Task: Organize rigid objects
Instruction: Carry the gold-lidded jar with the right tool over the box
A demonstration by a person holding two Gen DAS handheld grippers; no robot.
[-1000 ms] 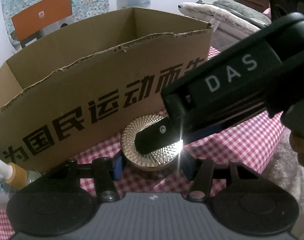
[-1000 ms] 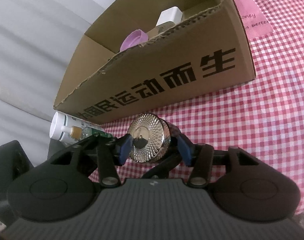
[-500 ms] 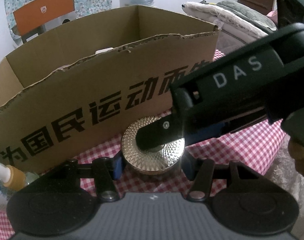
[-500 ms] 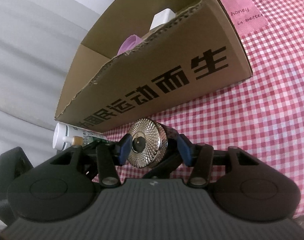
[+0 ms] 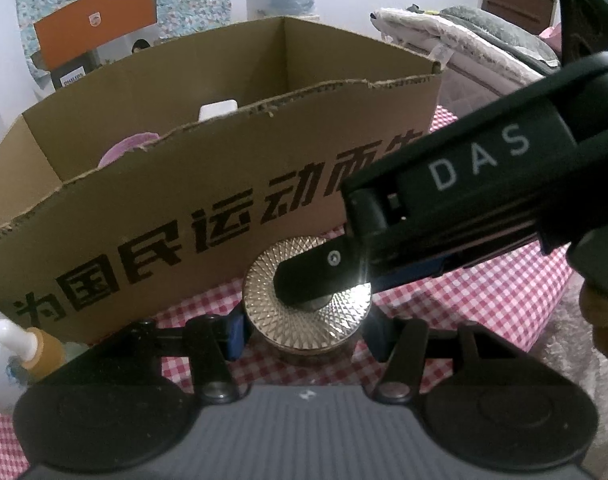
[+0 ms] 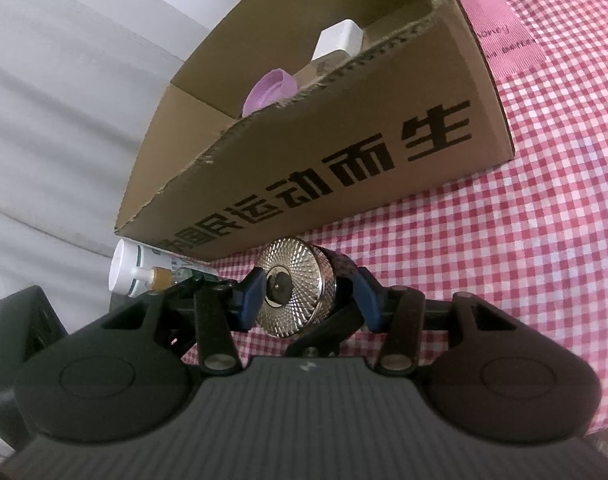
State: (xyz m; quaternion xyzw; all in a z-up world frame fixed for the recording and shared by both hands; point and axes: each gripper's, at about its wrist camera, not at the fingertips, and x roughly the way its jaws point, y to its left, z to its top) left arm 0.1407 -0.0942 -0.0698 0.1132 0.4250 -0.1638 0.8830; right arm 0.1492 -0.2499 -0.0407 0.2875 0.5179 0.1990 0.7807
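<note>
- Well, the red-and-white checked cloth [image 6: 504,260] is my work surface, and the open cardboard box [image 5: 183,184] stands on it straight ahead of both my grippers, its printed front wall facing me.
- Inside the box a lilac cup-like piece [image 6: 269,90] and a white block [image 6: 338,42] show above the torn rim, so I judge the sorting to be partly done.
- My left gripper [image 5: 306,334] is about half open, with its blue pads set against the two sides of the gold-lidded jar [image 6: 291,286].
- My right gripper [image 6: 307,296] is a little narrower and clamps the same jar the other way – one finger flat across the faceted lid, the other against the dark base.
- The jar sits just in front of the box's front wall, outside it; I cannot tell whether it is clear of the cloth.
- As I read it, the step in hand is a two-handed grip, or a handover, before the jar goes into the box.
- Next, one gripper should let go – otherwise they fight each other – and the jar must rise above the ragged rim, then come down beside the pieces inside.
- A small pump bottle [image 6: 143,270] lies by the box's corner, outside it and still to be sorted.
</note>
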